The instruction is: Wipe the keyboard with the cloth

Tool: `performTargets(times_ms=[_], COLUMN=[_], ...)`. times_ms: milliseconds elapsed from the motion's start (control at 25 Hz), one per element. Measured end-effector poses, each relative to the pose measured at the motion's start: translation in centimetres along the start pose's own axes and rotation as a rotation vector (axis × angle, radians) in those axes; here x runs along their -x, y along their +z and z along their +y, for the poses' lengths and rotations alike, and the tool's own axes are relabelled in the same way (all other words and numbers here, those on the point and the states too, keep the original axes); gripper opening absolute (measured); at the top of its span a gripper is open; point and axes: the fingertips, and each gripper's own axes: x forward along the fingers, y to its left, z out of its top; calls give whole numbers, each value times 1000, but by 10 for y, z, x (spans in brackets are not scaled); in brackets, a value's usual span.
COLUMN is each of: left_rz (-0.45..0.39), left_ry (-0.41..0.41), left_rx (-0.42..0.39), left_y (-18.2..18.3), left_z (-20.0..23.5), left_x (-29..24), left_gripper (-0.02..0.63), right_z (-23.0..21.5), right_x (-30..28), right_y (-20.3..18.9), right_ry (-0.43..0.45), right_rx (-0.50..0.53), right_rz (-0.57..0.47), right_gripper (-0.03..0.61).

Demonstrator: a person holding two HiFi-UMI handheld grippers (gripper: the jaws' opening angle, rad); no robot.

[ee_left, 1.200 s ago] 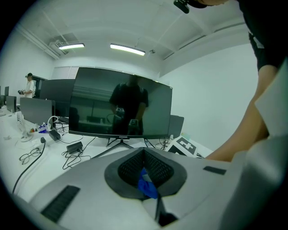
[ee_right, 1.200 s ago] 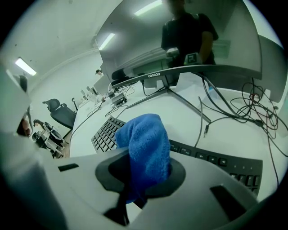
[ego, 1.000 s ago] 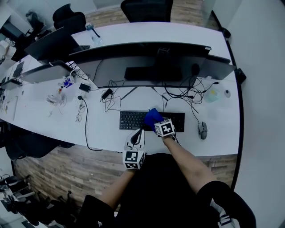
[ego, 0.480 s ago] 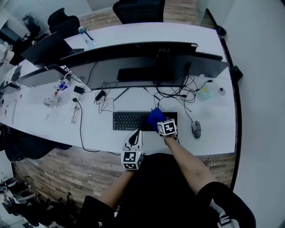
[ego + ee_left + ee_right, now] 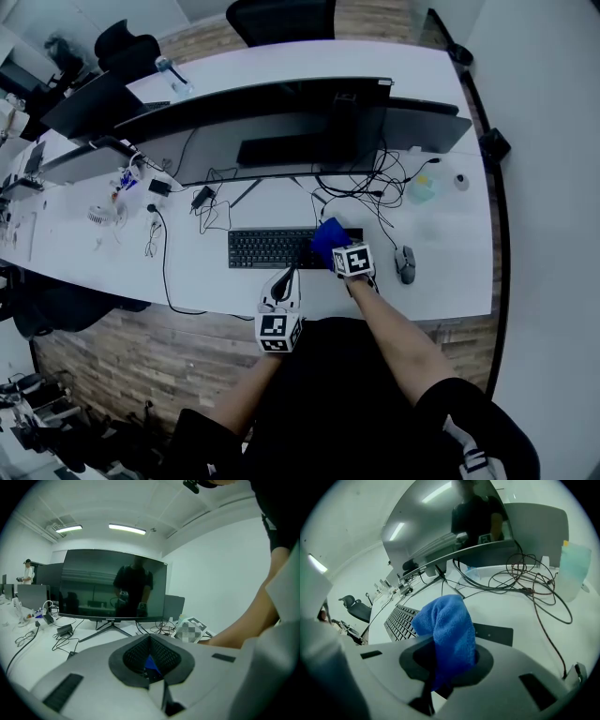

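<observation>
Right tool (image 5: 451, 665) pinching blue cloth (image 5: 447, 623) on keyboard (image 5: 267, 249), nearer its right end than a second ago; left tool (image 5: 150, 641) pressed together, empty.

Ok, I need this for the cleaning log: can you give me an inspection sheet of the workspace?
Surface: long white desk.
Job's things: black keyboard in front of the monitor; blue cloth over its right end.
Clutter: mouse right of the keyboard; pale container behind it; small items at the far left, too small to tell.
Grippers: right gripper shut on the cloth; left gripper jaws together, just in front of the keyboard.
Cables: black tangle under the monitor; one long cable runs to the front edge.
Surroundings: office chairs, wood floor.
</observation>
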Motion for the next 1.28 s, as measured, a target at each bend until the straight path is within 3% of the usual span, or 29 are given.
performTargets(times_ms=[480,640,960,1080,1280], left_rz=[0,3,0,-7,-16], left_ry=[4,-14,-41,-47,-48], left_rx=[17,8,17,27,42], left_y=[-11,-14,-15,-13,-12], left_z=[-34,-38,-29,-16,11], left_x=[-5,-4,5,10,20], left_gripper=[6,6,6,6,6], right_z=[-40,-54,-83,-93,-81], right_x=[23,31,54,70,90], right_y=[-5,-10,-16,-16,-4], right_ry=[-4,-15,-134,-190,-229], right_rx=[-20,-72,-139,-211,-228], right_rz=[-37,-50,-77,-103,-159], right_gripper=[69,69,69,69,69])
